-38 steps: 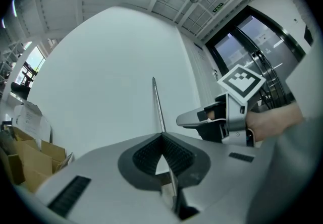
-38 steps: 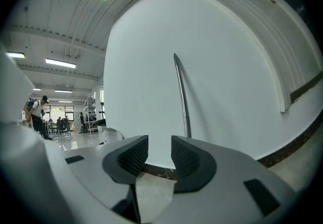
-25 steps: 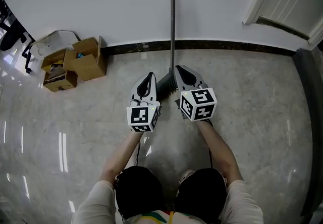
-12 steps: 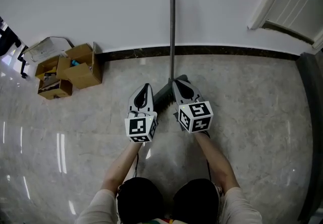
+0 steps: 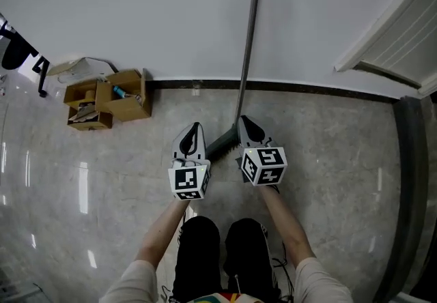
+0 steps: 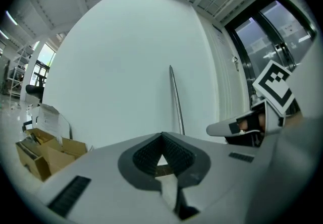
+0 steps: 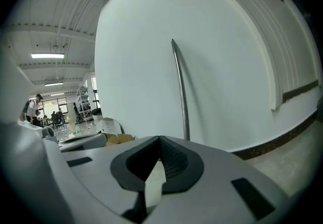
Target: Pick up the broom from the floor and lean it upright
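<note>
The grey-handled, dark-headed broom (image 5: 248, 56) already leans upright on the white wall (image 5: 136, 15), job done, with my left hand-held gripper (image 5: 194, 132) and right hand-held gripper (image 5: 246, 124) closed, empty.

Glossy grey floor (image 5: 341, 179). Left along its wall (image 5: 136, 15) edge: cardboard boxes (image 5: 109, 98). Mid-edge: broom (image 5: 247, 56), head down, handle on wall.

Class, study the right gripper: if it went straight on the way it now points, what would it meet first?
Most likely the broom handle, which rises just right of the line of the right gripper. If it slips past, the wall behind. Depth is unclear.
</note>
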